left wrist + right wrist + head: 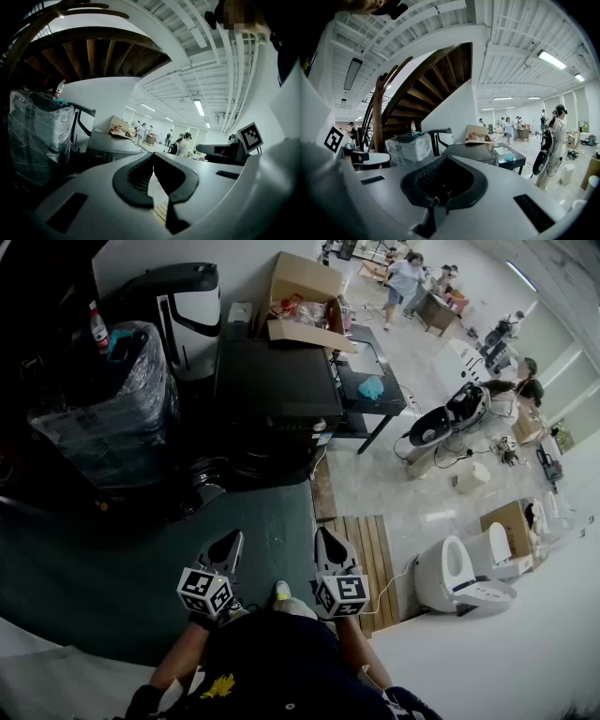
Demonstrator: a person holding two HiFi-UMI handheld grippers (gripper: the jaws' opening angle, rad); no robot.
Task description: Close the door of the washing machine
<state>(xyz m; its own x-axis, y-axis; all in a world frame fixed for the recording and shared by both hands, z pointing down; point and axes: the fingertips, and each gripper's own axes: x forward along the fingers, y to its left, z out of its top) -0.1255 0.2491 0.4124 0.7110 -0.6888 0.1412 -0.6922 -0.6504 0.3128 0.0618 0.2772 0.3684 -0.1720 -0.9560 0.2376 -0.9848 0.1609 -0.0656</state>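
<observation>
Left hand-held gripper (jaws closed) faces washing machine.

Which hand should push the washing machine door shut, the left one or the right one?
Left, probably. The left gripper sits just below the round door, which seems ajar on the dark washing machine. The right gripper is off to the side.

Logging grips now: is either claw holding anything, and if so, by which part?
Nothing is held: the left claw and the right claw are both shut and empty.
</observation>
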